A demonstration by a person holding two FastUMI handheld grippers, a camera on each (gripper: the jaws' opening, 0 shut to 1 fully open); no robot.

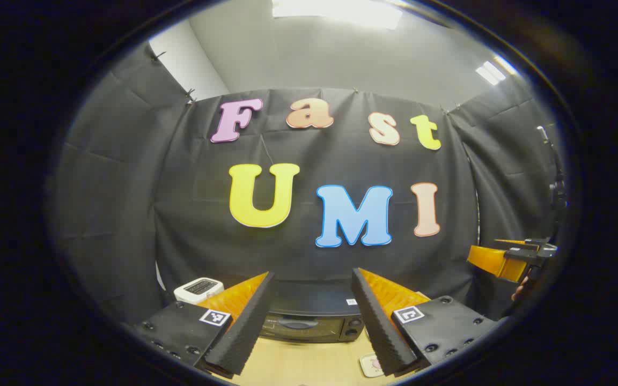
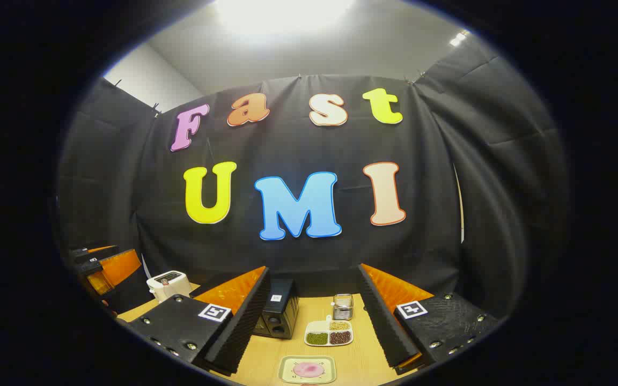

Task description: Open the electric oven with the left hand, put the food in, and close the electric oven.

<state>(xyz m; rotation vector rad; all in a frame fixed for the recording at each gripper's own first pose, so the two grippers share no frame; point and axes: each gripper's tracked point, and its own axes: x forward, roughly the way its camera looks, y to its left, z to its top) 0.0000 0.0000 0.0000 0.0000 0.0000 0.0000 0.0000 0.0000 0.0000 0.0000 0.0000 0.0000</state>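
Note:
The black electric oven point(image 1: 309, 320) stands on the wooden table straight ahead of my left gripper point(image 1: 313, 274), its door closed; it also shows side-on as the oven point(image 2: 278, 315) in the right gripper view. My left gripper is open and holds nothing, well back from the oven. A pink round piece of food lies on a pale square plate point(image 2: 307, 370) near the table's front, below my right gripper point(image 2: 314, 268), which is open and holds nothing. The plate's corner point(image 1: 370, 365) peeks in by my left gripper's right finger. The right gripper point(image 1: 507, 260) hovers off to the right.
A white toaster-like appliance point(image 2: 168, 284) sits left of the oven. Right of the oven are a divided dish of beans point(image 2: 329, 332) and a small clear holder point(image 2: 343, 306). The left gripper point(image 2: 105, 271) hangs at the left edge. Black cloth walls close the booth.

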